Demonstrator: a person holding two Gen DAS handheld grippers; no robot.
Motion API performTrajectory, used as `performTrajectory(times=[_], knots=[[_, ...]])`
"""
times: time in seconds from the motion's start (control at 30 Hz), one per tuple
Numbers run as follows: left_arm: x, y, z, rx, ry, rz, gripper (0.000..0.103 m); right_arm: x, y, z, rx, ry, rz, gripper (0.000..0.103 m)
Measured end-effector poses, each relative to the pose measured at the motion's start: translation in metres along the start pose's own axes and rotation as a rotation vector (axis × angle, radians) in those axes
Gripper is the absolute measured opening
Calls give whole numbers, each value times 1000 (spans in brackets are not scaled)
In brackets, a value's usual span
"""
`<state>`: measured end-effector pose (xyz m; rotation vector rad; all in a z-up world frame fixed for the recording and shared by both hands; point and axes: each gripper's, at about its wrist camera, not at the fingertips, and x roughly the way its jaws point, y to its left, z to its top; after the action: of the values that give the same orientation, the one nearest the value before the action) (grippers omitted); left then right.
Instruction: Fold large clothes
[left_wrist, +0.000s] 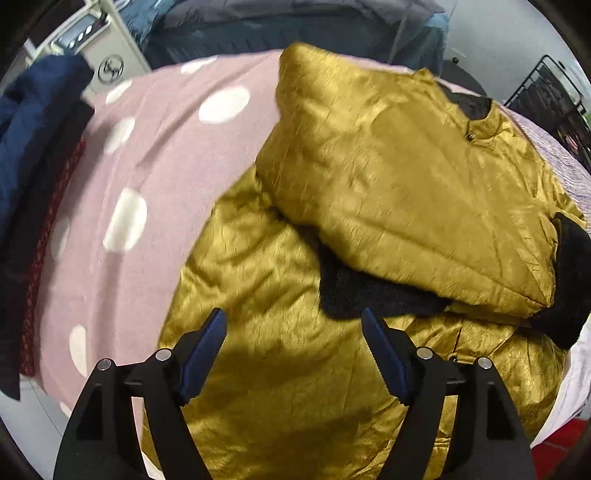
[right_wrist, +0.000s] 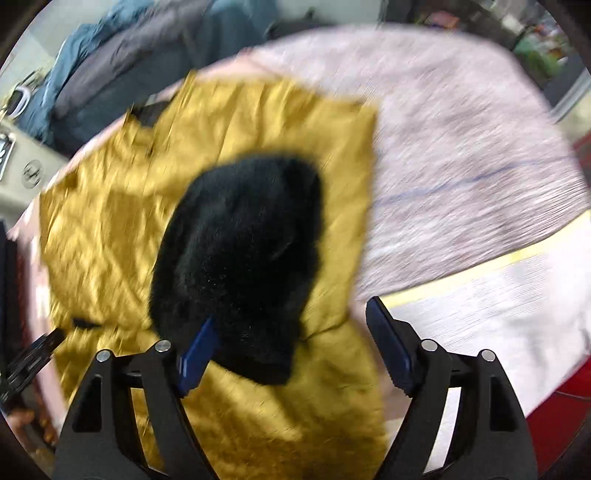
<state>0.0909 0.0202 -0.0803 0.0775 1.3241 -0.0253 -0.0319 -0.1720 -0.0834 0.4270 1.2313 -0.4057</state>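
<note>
Both grippers, left (left_wrist: 293, 356) and right (right_wrist: 291, 354), hover with jaws apart, gripping nothing; the slick jacket (left_wrist: 388, 177) may slide unfolded; its black cuff (right_wrist: 236, 258) could spring loose.

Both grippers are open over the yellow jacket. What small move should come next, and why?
Probably lower the left gripper and close it on the jacket's near edge. Both sleeves already lie folded across it, the black cuff rests loose by the open right gripper, and the lower body is still unfolded.

Pink dotted bedspread (left_wrist: 155, 155), white appliance (left_wrist: 110, 55) behind — black rack (left_wrist: 554, 96), grey wall (left_wrist: 495, 26)
</note>
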Motion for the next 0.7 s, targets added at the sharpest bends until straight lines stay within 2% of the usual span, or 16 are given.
performTrajectory(times=[0.07,0.2,0.23,0.3,0.33,0.37,0.43,0.53,0.63,0.7], knots=[[-8,-7,10,36,-44,4,79,-9,5,8,-30,-61,-33,85],[-13,-28,28,118,-81,-10,79,-12,53,10,-287,-100,-92,85],[-14,-36,33,143,-89,-14,79,-9,65,6,-347,-89,-102,85],[-14,-43,37,164,-92,-22,79,12,79,-2,-432,-6,-208,85],[-12,-46,40,161,-82,-23,79,22,78,-4,-438,41,-274,85],[-12,-47,40,151,-77,-24,79,27,73,-3,-414,69,-284,85],[-11,-44,38,121,-66,-40,79,25,50,0,-293,108,-209,85],[0,-40,37,106,-32,-39,80,4,24,8,-177,40,-153,85],[5,-42,39,119,-23,-33,80,-17,23,15,-184,-98,-131,85],[4,-49,44,141,-36,-34,80,-20,35,20,-216,-137,-92,85]])
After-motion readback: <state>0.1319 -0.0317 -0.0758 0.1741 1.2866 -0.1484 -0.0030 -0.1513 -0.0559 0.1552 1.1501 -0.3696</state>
